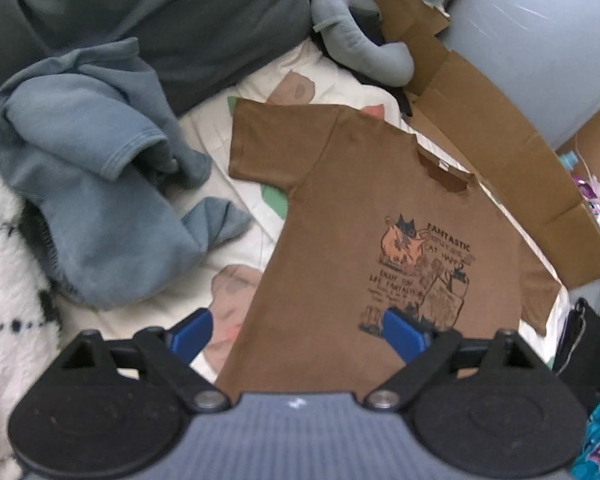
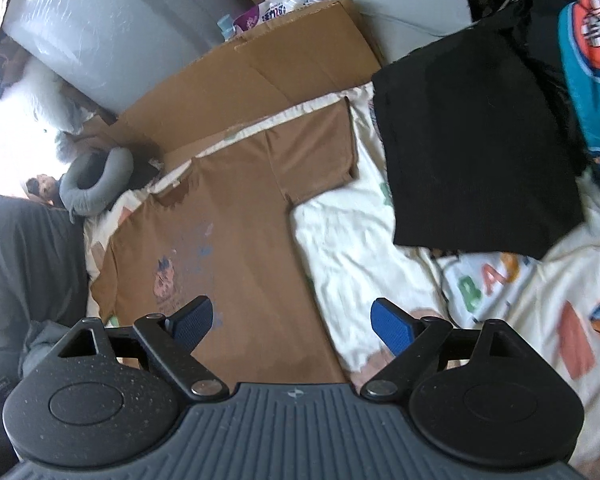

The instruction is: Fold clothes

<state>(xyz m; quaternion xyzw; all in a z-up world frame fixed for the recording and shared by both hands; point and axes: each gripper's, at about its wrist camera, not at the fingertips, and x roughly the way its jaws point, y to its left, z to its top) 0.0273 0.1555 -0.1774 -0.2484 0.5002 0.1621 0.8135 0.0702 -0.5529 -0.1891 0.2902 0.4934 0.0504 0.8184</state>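
Observation:
A brown T-shirt [image 1: 340, 216] with a cat print lies spread flat, print side up, on a cream patterned bed sheet [image 1: 228, 240]. It also shows in the right wrist view [image 2: 228, 220], both sleeves out. My left gripper [image 1: 298, 330] is open and empty, hovering over the shirt's lower left edge. My right gripper [image 2: 292, 322] is open and empty, hovering over the shirt's lower right edge where it meets the sheet [image 2: 352, 232].
A crumpled blue sweatshirt [image 1: 84, 184] lies left of the shirt. A folded black garment [image 2: 476, 144] lies to its right. Flattened cardboard [image 1: 512, 176] lines the far side. A grey neck pillow [image 1: 360, 40], a dark grey pillow [image 1: 160, 20] and a white fleece blanket [image 1: 4, 280] sit around.

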